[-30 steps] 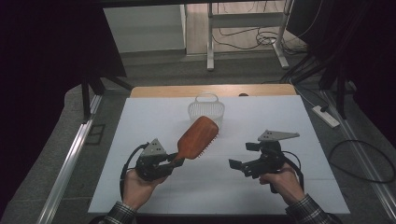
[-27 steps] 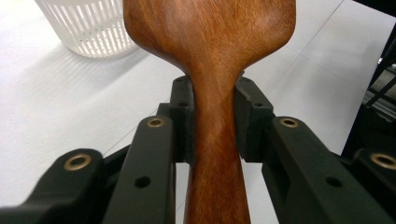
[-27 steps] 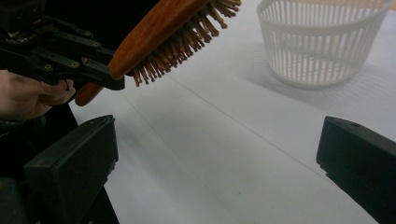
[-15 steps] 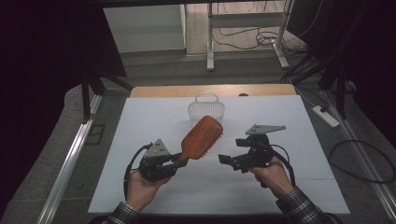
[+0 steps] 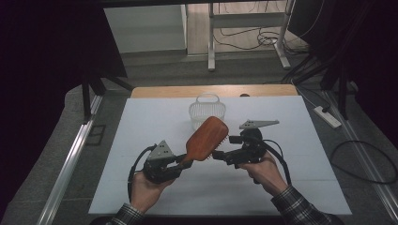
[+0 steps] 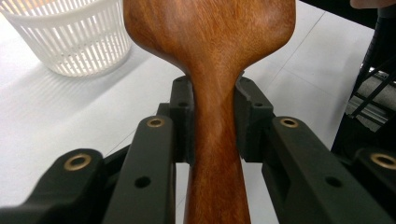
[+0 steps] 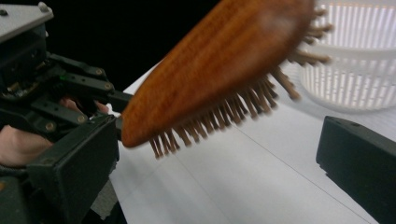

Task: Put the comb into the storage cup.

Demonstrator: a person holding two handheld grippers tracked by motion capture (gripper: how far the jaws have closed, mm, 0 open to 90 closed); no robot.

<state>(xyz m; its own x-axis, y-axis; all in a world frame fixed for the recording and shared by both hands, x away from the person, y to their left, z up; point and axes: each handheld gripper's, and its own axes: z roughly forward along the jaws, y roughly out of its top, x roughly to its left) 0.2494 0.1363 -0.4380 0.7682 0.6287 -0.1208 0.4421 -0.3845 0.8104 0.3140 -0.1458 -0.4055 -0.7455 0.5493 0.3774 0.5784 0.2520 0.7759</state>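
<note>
- Left gripper (image 5: 184, 163): clamps wooden hairbrush (image 5: 207, 138) by its handle, head raised.
- Right gripper (image 5: 219, 156): jaws wide, just right of brush head.
- White basket (image 5: 207, 111): far side.

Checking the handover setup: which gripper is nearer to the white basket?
Right. The right gripper sits just below the white basket, its jaws open beside the hairbrush head. The left gripper, clamped on the brush handle, is farther back.
</note>
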